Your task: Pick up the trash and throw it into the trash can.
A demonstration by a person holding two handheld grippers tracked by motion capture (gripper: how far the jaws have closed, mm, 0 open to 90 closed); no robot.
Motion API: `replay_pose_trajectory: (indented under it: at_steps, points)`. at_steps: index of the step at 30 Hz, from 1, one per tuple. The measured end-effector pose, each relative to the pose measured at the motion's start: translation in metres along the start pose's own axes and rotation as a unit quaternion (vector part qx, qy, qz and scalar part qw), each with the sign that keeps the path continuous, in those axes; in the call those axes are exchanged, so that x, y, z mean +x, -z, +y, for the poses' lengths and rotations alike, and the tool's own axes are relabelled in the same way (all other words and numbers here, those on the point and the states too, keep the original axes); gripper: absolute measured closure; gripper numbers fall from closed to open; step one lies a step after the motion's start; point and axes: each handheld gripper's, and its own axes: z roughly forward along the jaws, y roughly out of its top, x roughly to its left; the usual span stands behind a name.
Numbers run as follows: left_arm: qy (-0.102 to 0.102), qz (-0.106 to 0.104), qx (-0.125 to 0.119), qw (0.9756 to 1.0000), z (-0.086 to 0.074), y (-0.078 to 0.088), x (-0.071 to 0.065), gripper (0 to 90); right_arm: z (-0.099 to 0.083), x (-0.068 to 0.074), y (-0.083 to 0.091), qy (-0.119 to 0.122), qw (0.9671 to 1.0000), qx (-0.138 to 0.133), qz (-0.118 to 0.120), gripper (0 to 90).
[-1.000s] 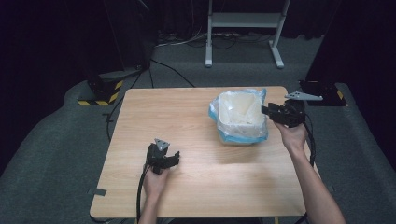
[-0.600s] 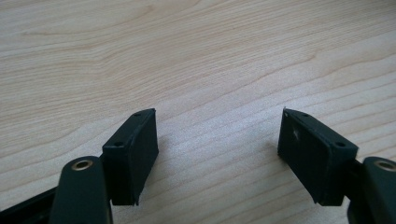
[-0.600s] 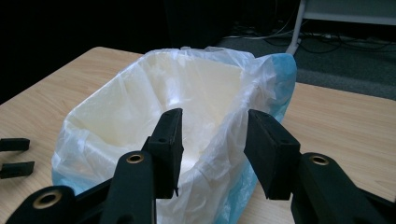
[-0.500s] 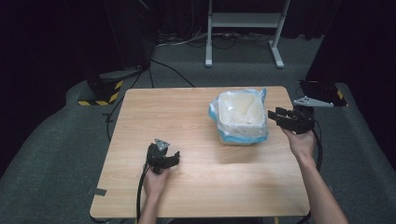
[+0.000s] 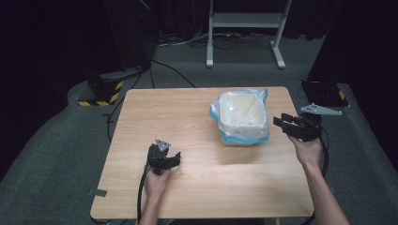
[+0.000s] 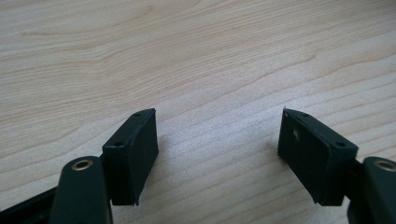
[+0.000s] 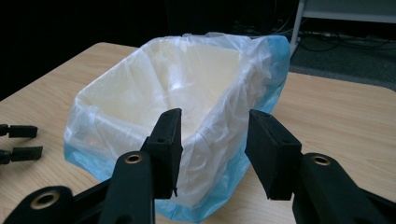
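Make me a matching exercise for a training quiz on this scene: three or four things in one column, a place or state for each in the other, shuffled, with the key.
Things:
1. bin
2. plastic bag
3. left gripper
4. right gripper

Places or states:
A. jaws open over bare wood of the table, nothing between them
B. light blue and see-through, lining the container and folded over its rim
C. cream-white, standing upright on the table's right half
D. held level beside the container's right side, jaws apart

Pairs: 1-C, 2-B, 3-A, 4-D
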Motion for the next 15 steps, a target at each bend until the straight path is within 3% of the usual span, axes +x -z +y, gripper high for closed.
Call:
replay_pose_trajectory:
  at_steps: [15]
  points:
    - [0.0,0.0,0.0,1.0,0.0,0.0,0.0,28.4,-0.026,-0.001,0.008,-0.016,0.9999,0.0,0.0,54.7]
